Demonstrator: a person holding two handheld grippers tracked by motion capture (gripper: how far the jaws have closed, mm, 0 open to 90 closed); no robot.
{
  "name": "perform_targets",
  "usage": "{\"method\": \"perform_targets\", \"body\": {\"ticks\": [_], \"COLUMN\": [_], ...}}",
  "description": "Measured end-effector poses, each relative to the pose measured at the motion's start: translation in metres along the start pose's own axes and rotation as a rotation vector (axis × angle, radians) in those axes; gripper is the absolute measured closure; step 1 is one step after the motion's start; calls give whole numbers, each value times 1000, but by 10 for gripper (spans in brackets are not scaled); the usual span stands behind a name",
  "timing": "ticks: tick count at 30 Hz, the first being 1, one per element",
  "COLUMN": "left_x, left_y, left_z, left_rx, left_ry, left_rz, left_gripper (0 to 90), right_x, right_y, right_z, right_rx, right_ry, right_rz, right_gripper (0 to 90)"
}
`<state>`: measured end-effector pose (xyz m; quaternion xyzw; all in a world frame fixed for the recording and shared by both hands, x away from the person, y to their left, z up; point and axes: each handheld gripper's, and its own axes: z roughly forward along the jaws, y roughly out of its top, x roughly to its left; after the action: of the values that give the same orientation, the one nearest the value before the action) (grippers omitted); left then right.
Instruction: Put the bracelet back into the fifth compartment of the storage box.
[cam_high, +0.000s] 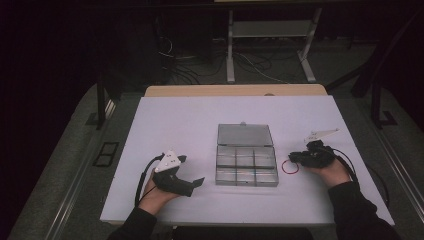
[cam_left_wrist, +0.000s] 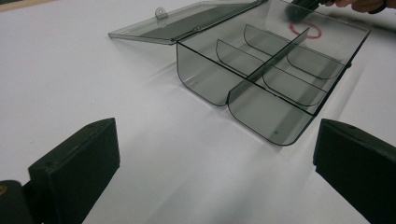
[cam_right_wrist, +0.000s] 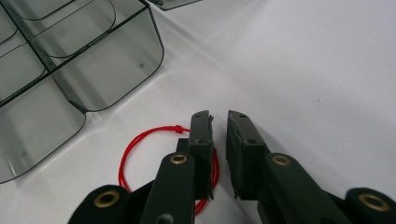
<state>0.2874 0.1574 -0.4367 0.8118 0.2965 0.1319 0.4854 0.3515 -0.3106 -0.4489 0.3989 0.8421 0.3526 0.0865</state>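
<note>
Red string loop (cam_high: 290, 167) lies flat on the white tabletop (cam_high: 175, 125), just right of the clear plastic box (cam_high: 246, 167) and directly under the right gripper's jaws.

Left gripper (cam_high: 192, 171): held low over the tabletop in the person's left hand (cam_high: 156, 192), pointing toward the box. In the left gripper view its jaws stand spread wide, one at each lower corner, with bare tabletop between them and nothing touching either pad. The box (cam_left_wrist: 268, 74) sits ahead of the jaws and a little to their right, well apart from them.

Box: smoky clear plastic, six compartments in two rows of three, divided by one long wall and curved cross walls. All compartments look bare. The lid (cam_high: 244, 135) is swung fully back and lies flat on the tabletop on the far side.

Right gripper (cam_high: 295, 159): held in the person's right hand (cam_high: 332, 172), tips pointing toward the box's right wall. In the right gripper view (cam_right_wrist: 219, 119) the jaws are nearly pressed together, a narrow slit left between them. The string loop (cam_right_wrist: 140, 140) lies on the tabletop to the left of the jaws, its knot just beside the left jaw's tip; its right arc passes beneath that jaw. Cannot tell whether any string is pinched in the slit. The box corner (cam_right_wrist: 116, 70) is near, up and left of the jaw tips, not touching.
</note>
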Motion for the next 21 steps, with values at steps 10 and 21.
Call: {"method": "perform_targets", "body": {"ticks": [10,21], "left_x": [0,0], "left_y": [0,0], "left_z": [0,0], "left_rx": [3,3], "left_ry": [2,2], "left_rz": [3,3], "left_gripper": [0,0], "right_x": [2,3], "right_y": [-1,-1], "right_z": [0,-1], "right_rx": [5,11], "right_ry": [-4,-12], "right_rz": [-20,-31], "right_gripper": [837,874]}}
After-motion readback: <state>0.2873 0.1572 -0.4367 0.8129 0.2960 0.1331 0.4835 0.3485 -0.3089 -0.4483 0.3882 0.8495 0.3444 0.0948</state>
